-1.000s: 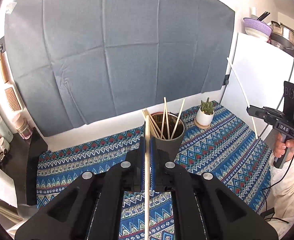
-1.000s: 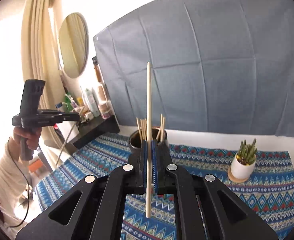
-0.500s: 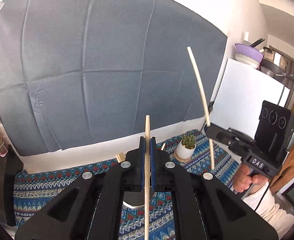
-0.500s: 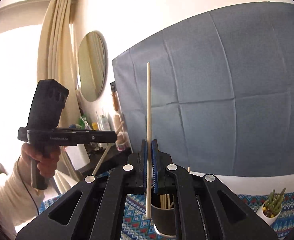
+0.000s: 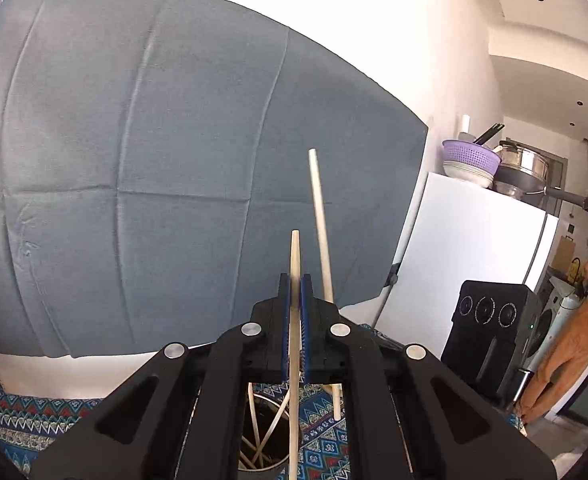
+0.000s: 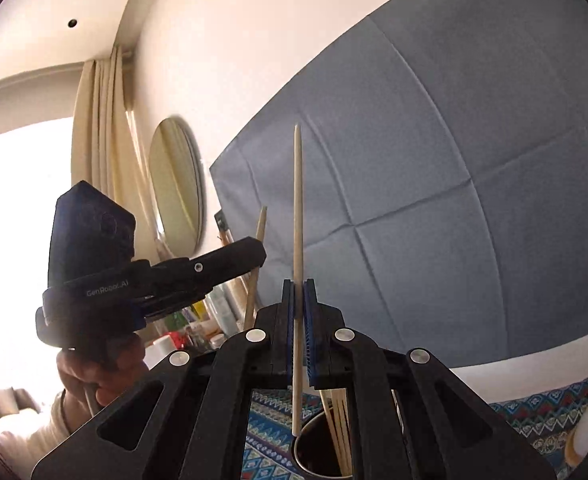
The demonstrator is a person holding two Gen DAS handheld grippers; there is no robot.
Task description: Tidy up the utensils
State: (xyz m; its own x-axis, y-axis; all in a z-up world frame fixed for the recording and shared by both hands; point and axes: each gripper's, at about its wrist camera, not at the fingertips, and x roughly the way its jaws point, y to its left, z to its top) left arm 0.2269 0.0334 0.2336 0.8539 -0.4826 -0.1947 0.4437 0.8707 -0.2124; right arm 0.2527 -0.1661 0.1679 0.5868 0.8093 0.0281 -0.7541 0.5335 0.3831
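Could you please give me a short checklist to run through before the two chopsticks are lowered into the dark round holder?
1. Left tongs shut on their pale wooden chopstick: ok.
2. Right tongs shut on the second pale wooden chopstick: ok.
3. Both sticks roughly upright: ok.
4. Left stick's lower end over the mouth of the dark round holder: ok; it hangs in front of the opening.
5. Right stick's lower tip over the mouth: cannot tell; in the right wrist view it hangs at the near rim.
6. Room in the holder among the loose chopsticks already inside: ok; dark gaps show.
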